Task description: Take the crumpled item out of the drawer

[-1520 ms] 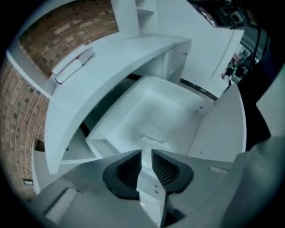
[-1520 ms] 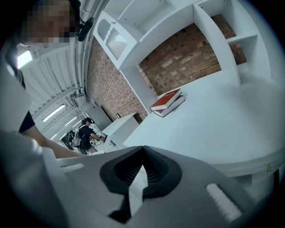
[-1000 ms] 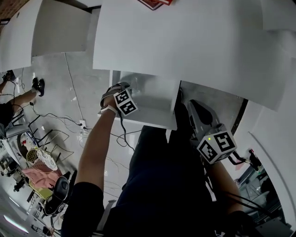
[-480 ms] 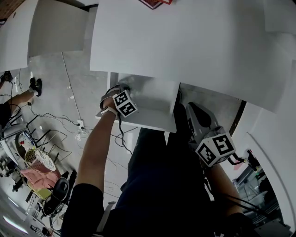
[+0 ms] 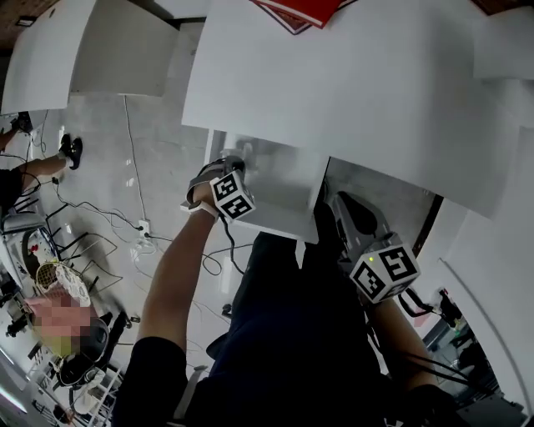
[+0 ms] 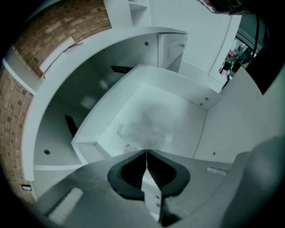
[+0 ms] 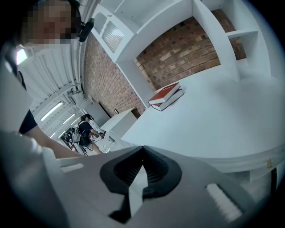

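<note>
The white drawer [image 6: 178, 95] stands pulled out from under the desk [image 5: 350, 83]. On its floor lies a crumpled clear plastic item [image 6: 144, 131]. My left gripper [image 6: 146, 152] reaches down into the drawer [image 5: 279, 200] with its jaws pressed together at the near edge of that item, which bunches up against the tips. In the head view the left gripper [image 5: 225, 164] sits at the drawer's left corner. My right gripper [image 5: 340, 204] hangs beside the drawer's right side; seen in its own view, the right gripper [image 7: 142, 149] is shut with nothing in it.
A red book [image 7: 165, 95] lies on the desk top [image 7: 213, 120]; its corner shows as a red book [image 5: 296, 12] at the head view's top. Cables [image 5: 100, 217] trail over the floor at left. Another person [image 7: 87, 131] stands far off.
The head view has shifted a little. My left gripper stays down in the drawer at nearly the same spot. The right gripper has barely moved.
</note>
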`<action>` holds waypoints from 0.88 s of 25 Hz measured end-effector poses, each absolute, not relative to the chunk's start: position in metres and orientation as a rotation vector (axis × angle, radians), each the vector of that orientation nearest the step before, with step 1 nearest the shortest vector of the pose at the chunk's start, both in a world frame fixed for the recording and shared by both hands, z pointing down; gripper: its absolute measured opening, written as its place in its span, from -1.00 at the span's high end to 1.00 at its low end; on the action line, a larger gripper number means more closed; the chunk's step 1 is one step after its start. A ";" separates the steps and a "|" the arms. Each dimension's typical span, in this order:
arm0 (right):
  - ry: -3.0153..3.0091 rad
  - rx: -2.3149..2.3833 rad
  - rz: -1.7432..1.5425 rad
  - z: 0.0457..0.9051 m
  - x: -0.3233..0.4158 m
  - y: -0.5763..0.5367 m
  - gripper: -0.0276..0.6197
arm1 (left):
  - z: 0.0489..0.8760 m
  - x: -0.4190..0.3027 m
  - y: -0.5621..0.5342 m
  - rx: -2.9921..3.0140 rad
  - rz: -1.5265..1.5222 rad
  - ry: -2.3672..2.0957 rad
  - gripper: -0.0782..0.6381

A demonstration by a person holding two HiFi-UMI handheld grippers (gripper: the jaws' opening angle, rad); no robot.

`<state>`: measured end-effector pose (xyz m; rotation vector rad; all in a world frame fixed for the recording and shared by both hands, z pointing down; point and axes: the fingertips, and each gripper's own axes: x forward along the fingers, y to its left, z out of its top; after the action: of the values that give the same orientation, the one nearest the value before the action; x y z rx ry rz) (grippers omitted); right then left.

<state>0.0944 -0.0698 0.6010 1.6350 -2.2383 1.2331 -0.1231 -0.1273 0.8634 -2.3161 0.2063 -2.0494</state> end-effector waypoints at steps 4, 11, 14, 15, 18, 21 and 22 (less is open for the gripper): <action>-2.287 1.607 1.180 0.587 0.086 -0.067 0.91 | 0.826 -0.115 -0.123 -2.344 -1.945 0.267 0.76; -2.365 1.583 1.089 0.554 0.074 -0.068 0.91 | 0.746 -0.114 -0.113 -2.435 -1.765 0.477 0.76; -2.390 1.584 1.045 0.538 0.071 -0.071 0.91 | 0.711 -0.116 -0.112 -2.467 -1.697 0.570 0.76; -2.395 1.586 1.035 0.535 0.071 -0.072 0.91 | 0.700 -0.115 -0.112 -2.477 -1.672 0.600 0.76; -2.414 1.593 1.000 0.525 0.075 -0.078 0.91 | 0.668 -0.109 -0.116 -2.489 -1.588 0.680 0.76; -2.437 1.601 0.954 0.509 0.074 -0.084 0.91 | 0.632 -0.105 -0.122 -2.476 -1.501 0.733 0.76; -2.444 1.605 0.942 0.503 0.073 -0.085 0.91 | 0.620 -0.103 -0.125 -2.469 -1.474 0.743 0.76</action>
<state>0.0733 -0.0854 0.5030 1.6047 -2.4439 0.9415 -0.1028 -0.1248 0.6201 -2.4688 0.7433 -1.4745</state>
